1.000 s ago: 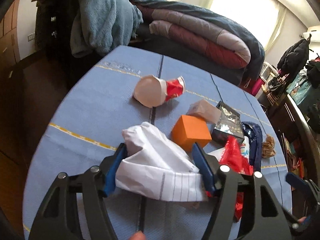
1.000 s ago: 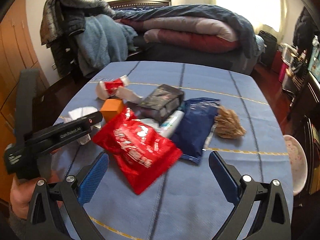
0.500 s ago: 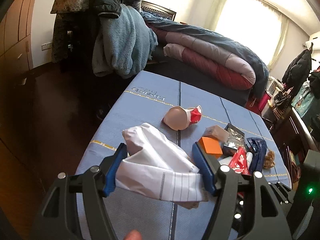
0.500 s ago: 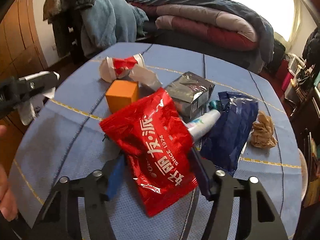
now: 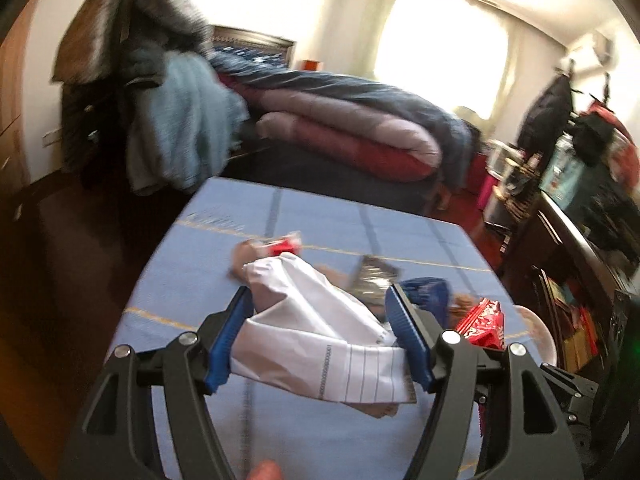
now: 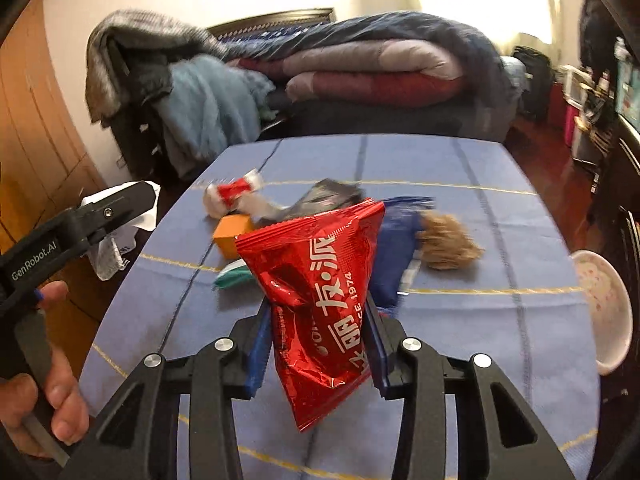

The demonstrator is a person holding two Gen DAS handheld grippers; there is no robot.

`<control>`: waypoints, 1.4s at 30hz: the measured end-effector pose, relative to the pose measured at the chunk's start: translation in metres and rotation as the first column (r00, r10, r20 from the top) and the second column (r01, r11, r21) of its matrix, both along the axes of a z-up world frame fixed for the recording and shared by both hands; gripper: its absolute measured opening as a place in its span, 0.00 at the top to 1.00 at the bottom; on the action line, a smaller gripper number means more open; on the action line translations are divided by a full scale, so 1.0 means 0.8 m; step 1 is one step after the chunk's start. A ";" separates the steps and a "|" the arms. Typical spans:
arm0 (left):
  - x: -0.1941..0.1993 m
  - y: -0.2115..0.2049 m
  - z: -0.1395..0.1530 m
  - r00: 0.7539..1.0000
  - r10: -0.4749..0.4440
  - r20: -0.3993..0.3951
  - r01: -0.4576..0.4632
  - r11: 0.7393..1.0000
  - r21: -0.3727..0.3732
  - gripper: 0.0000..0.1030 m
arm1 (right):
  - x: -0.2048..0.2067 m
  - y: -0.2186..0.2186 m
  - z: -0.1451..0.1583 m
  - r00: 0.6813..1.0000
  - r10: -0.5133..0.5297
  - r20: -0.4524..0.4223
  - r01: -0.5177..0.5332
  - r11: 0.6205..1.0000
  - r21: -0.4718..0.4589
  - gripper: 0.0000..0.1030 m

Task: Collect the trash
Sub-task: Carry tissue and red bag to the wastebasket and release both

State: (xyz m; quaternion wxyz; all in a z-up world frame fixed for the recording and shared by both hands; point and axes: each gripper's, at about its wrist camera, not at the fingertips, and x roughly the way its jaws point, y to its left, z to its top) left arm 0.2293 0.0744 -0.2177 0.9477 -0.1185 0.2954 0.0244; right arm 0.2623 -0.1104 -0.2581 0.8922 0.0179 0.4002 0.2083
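My left gripper [image 5: 320, 308] is shut on a crumpled white paper [image 5: 320, 340] with ruled lines and holds it above the blue table [image 5: 280, 216]. My right gripper [image 6: 318, 312] is shut on a red snack bag [image 6: 320, 276] and holds it lifted over the table [image 6: 500, 320]. The left gripper and its white paper [image 6: 140, 216] show at the left of the right wrist view. The red bag [image 5: 482, 322] shows at the right of the left wrist view.
On the table lie a crushed red-and-white cup [image 6: 230, 196], an orange box [image 6: 232, 234], a dark foil packet [image 6: 332, 194], a blue wrapper [image 6: 396, 252], a brown crumpled wad [image 6: 446, 240] and a teal-capped tube [image 6: 232, 276]. A white bowl [image 6: 604, 308] sits at the right edge. A bed stands behind.
My right gripper has lifted the red bag off the table and pulled back. My left gripper has risen and drawn back with the white paper.
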 end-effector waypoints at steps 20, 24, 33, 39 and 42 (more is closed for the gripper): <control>0.100 -0.320 0.012 0.844 -0.533 0.058 0.533 0.846 0.014 0.33 | 0.005 -0.298 0.014 0.870 -0.485 0.089 0.487 0.874 0.002 0.60; 0.128 -0.382 0.002 0.809 -0.585 0.049 0.584 0.811 0.044 0.33 | 0.018 -0.349 -0.003 0.830 -0.553 0.072 0.555 0.832 -0.010 0.60; 0.221 -0.508 -0.053 0.741 -0.668 -0.060 0.667 0.744 -0.041 0.32 | 0.070 -0.417 -0.068 0.794 -0.608 0.005 0.608 0.793 -0.046 0.60; 0.259 -0.558 -0.097 0.717 -0.685 -0.133 0.681 0.728 -0.079 0.28 | 0.097 -0.448 -0.103 0.784 -0.619 -0.044 0.619 0.785 -0.003 0.59; 0.270 -0.564 -0.111 0.711 -0.684 -0.161 0.678 0.728 -0.100 0.21 | 0.106 -0.459 -0.113 0.783 -0.619 -0.056 0.621 0.783 0.028 0.47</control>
